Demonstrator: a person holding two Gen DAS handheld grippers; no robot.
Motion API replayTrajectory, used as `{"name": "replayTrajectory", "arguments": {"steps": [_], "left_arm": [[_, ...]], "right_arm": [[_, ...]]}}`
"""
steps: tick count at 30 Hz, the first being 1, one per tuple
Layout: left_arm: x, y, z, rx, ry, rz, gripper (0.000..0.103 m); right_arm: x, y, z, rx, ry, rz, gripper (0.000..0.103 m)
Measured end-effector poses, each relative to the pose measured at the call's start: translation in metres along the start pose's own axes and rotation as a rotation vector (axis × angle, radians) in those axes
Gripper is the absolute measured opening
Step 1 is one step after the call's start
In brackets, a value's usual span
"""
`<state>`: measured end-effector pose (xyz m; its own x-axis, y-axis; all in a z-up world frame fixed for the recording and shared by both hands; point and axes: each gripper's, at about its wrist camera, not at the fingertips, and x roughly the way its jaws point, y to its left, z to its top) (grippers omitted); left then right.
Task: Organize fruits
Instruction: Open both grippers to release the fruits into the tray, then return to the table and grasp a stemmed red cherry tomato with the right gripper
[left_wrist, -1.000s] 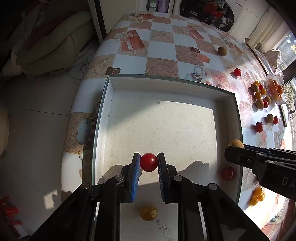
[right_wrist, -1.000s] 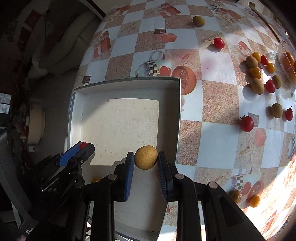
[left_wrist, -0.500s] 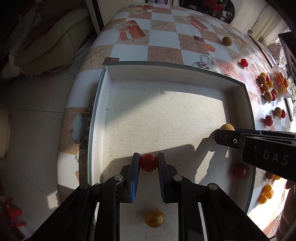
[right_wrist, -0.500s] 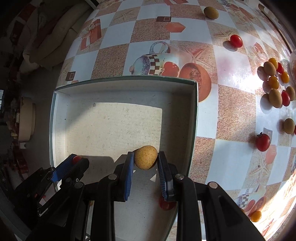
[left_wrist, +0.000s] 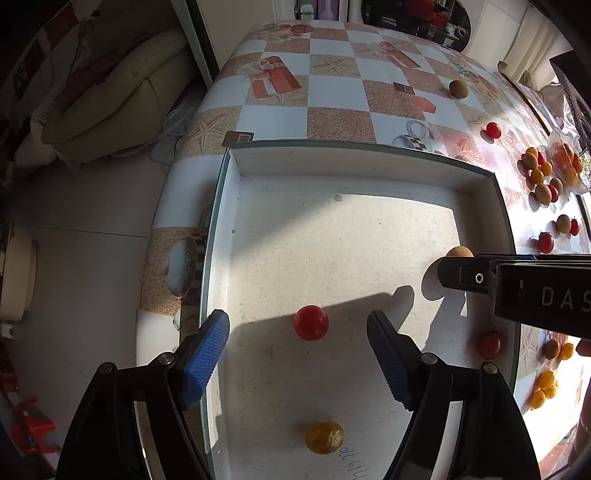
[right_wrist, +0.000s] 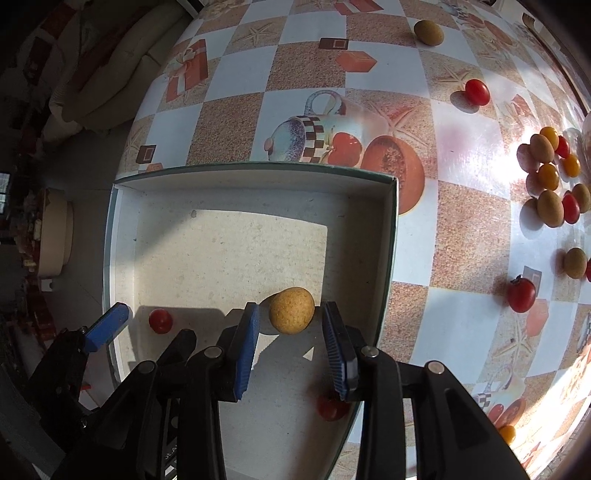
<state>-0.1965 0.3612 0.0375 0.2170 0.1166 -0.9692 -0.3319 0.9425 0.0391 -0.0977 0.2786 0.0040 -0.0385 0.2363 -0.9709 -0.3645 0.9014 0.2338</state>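
Over the white tray (left_wrist: 495, 206) on the checkered counter (left_wrist: 332, 92), both grippers point down. Left gripper (left_wrist: 298, 343) has just been opening: its blue fingers (left_wrist: 205, 354) stand wide apart, and the red tomato (left_wrist: 311, 322) lies released on the tray floor between them, touching neither. Right gripper (right_wrist: 290, 343) has also just been opening; the tan round fruit (right_wrist: 291, 310) sits between its fingers (right_wrist: 245, 347) with a gap showing on each side. A yellow tomato (left_wrist: 324, 437) lies nearer the tray's close edge. More fruit (right_wrist: 550, 177) is scattered on the counter beside the tray
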Motion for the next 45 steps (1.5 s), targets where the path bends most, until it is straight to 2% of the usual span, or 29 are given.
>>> {"name": "replayTrajectory", "arguments": {"steps": [2, 4, 6, 8, 13, 17, 28, 35, 39, 45], "left_arm": [[-0.001, 0.0, -0.001, 0.006, 0.017, -0.008, 0.078], [-0.004, 0.0, -0.002, 0.011, 0.02, -0.002, 0.078], [-0.008, 0.001, -0.004, 0.014, 0.021, -0.003, 0.078], [-0.013, 0.003, -0.007, 0.019, 0.025, -0.003, 0.078], [-0.022, -0.002, -0.016, 0.057, 0.04, 0.001, 0.078], [-0.033, -0.016, -0.024, 0.096, 0.043, -0.012, 0.078], [-0.059, -0.079, -0.029, 0.219, 0.039, -0.069, 0.078], [-0.078, -0.119, -0.02, 0.277, 0.013, -0.13, 0.078], [-0.081, -0.14, -0.014, 0.294, 0.012, -0.156, 0.078], [-0.069, -0.172, -0.002, 0.323, 0.025, -0.141, 0.078]], "right_arm": [[-0.007, -0.002, 0.0, -0.002, -0.011, 0.011, 0.049], [-0.014, -0.003, -0.001, 0.001, -0.024, 0.026, 0.059], [-0.021, -0.003, -0.002, 0.008, -0.042, 0.048, 0.076], [-0.033, -0.005, -0.003, 0.021, -0.07, 0.071, 0.083], [-0.061, -0.019, -0.015, 0.069, -0.124, 0.102, 0.084], [-0.079, -0.034, -0.034, 0.115, -0.135, 0.082, 0.084], [-0.096, -0.131, -0.099, 0.345, -0.12, 0.021, 0.084], [-0.107, -0.186, -0.141, 0.464, -0.145, -0.003, 0.103], [-0.104, -0.213, -0.16, 0.522, -0.116, 0.004, 0.103], [-0.102, -0.246, -0.18, 0.577, -0.08, -0.024, 0.103]]}}
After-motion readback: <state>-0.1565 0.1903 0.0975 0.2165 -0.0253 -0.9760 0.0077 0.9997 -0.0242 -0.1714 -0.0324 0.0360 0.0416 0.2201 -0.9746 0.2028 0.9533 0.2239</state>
